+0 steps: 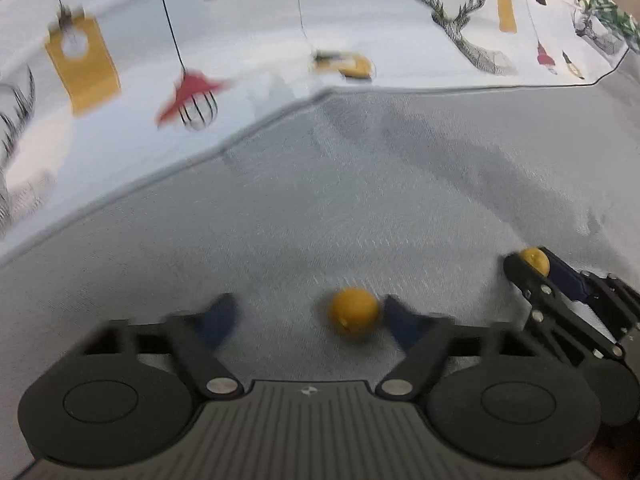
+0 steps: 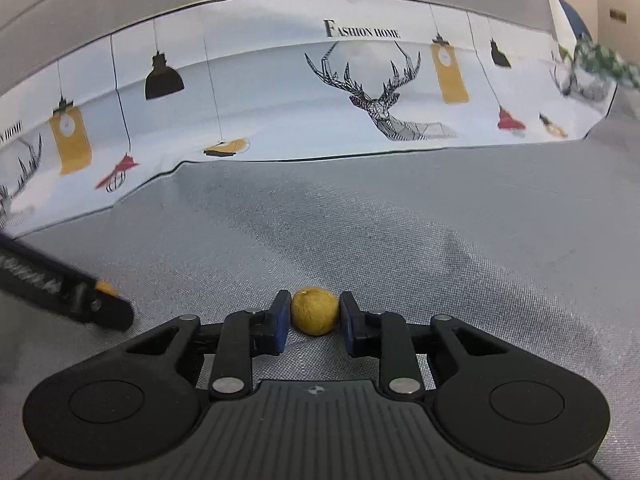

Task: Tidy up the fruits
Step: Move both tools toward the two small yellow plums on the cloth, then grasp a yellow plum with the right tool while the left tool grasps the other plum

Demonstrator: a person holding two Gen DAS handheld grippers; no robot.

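In the left wrist view a small round yellow fruit (image 1: 353,312) lies on the grey cloth, close against the inner side of the right finger of my left gripper (image 1: 310,316), which is open wide. The view is blurred. At the right edge my right gripper (image 1: 528,266) shows, closed around a second yellow fruit (image 1: 534,261). In the right wrist view that fruit (image 2: 315,311) sits between the blue pads of my right gripper (image 2: 315,314), which touch both its sides.
The grey cloth (image 2: 400,248) covers the near surface. A white printed cloth (image 2: 280,92) with deer and lamp drawings lies beyond it. Part of my left gripper's black finger (image 2: 68,292) shows at the left edge of the right wrist view.
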